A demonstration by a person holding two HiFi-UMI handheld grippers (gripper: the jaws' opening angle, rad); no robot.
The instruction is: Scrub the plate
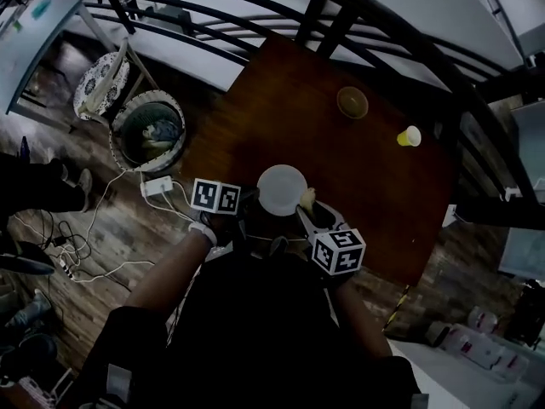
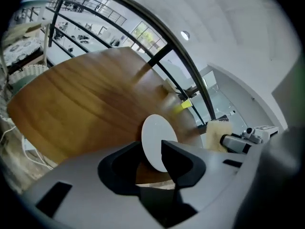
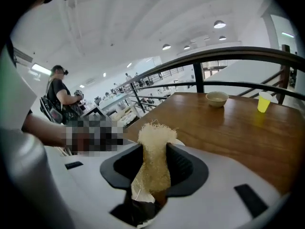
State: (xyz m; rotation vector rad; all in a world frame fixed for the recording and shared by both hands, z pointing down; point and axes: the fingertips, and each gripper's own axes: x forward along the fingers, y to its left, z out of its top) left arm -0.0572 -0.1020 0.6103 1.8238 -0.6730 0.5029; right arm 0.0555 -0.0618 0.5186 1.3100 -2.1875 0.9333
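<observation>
A white plate [image 1: 282,189] is lifted off the dark wooden table [image 1: 324,126], tilted on edge. My left gripper [image 1: 249,201] is shut on its near rim; in the left gripper view the plate [image 2: 156,133] stands between the jaws of that gripper [image 2: 151,150]. My right gripper [image 1: 306,214] is shut on a pale fibrous loofah scrubber [image 1: 307,198], whose tip is at the plate's right edge. In the right gripper view the scrubber [image 3: 153,149] sticks up from that gripper [image 3: 153,152]. The scrubber [image 2: 216,133] also shows in the left gripper view, right of the plate.
A small bowl [image 1: 352,102] and a yellow cup [image 1: 409,136] stand farther out on the table. Black railing bars [image 1: 255,24] run behind it. Left of the table are a wicker basket [image 1: 147,131], a cushioned chair [image 1: 100,83] and cables with a power strip [image 1: 158,186] on the floor.
</observation>
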